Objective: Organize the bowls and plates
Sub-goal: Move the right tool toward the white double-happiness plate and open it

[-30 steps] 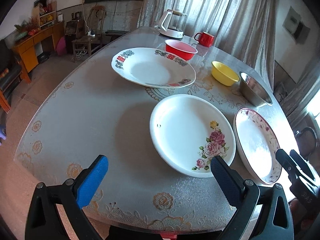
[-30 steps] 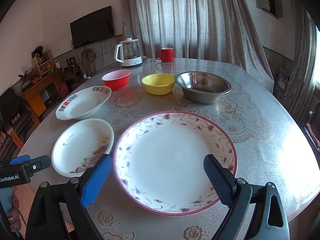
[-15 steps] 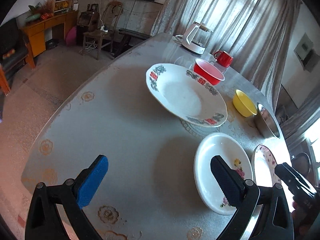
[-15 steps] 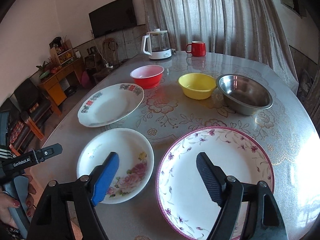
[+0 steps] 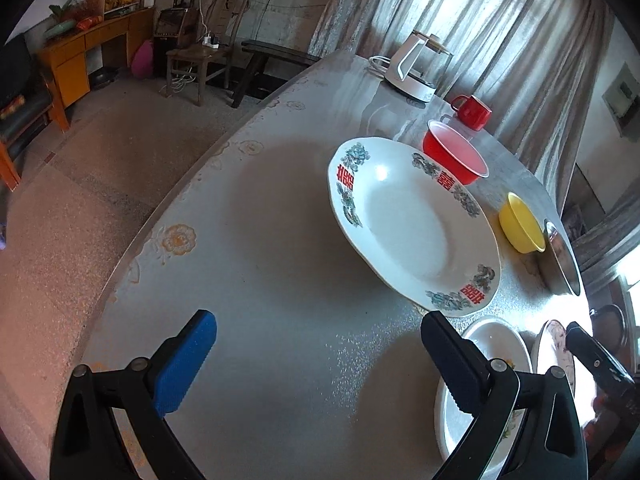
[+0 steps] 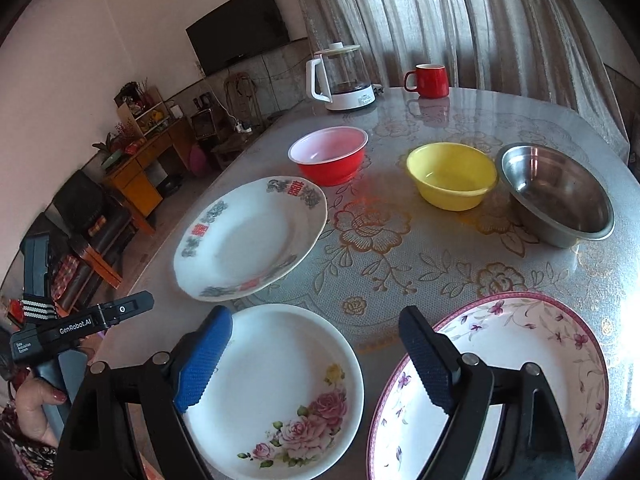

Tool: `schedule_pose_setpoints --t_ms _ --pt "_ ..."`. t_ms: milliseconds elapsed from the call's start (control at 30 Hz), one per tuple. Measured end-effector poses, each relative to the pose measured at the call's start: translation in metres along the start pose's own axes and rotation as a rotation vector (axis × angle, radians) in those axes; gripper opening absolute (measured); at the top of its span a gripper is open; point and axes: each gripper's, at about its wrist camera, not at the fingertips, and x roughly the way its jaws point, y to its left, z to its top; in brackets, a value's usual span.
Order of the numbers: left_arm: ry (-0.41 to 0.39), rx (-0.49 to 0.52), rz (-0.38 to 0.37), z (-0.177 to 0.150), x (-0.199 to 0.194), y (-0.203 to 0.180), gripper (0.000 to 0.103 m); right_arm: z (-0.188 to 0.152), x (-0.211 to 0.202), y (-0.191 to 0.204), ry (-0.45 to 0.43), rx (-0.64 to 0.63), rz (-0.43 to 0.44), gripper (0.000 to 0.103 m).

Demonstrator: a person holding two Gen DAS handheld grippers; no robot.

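Three plates lie on the table: one with red characters (image 5: 412, 224) (image 6: 248, 240), a rose plate (image 6: 280, 384) (image 5: 496, 344) and a purple-rimmed plate (image 6: 520, 352). Behind them stand a red bowl (image 6: 328, 156), a yellow bowl (image 6: 452, 174) and a steel bowl (image 6: 556, 196). My left gripper (image 5: 316, 332) hangs open over bare tabletop, to the left of the rose plate. My right gripper (image 6: 314, 320) hovers above the rose plate's far edge, its jaws opening and pressing on nothing.
A glass kettle (image 6: 340, 80) and a red mug (image 6: 428, 80) stand at the table's far side. The table's curved edge (image 5: 160, 232) drops to the floor on the left. A chair (image 5: 208, 56) and a wooden cabinet (image 5: 80, 64) stand beyond.
Both grippers have moved left. The left one went from over the rose plate to bare tabletop. The right one went from over the purple-rimmed plate to the rose plate.
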Motion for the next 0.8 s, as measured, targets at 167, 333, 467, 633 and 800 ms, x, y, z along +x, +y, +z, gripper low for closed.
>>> schedule_pose_setpoints --t_ms 167,333,467,633,800 --pt "-0.010 -0.021 0.004 0.021 0.009 0.003 0.103 0.016 0.023 -0.002 0.061 0.000 -0.054 0.087" --pt "-0.050 -0.001 0.048 0.040 0.011 -0.001 0.103 0.030 0.049 -0.008 0.115 0.038 -0.065 0.087" --pt "-0.056 0.039 0.067 0.050 0.017 -0.007 0.103 0.041 0.074 -0.013 0.166 0.093 -0.022 0.083" --pt "-0.060 0.036 0.042 0.057 0.026 -0.007 0.103 0.057 0.099 -0.010 0.185 0.102 -0.016 0.077" --pt "-0.058 0.059 0.031 0.061 0.035 -0.011 0.101 0.067 0.129 -0.011 0.232 0.137 0.011 0.070"
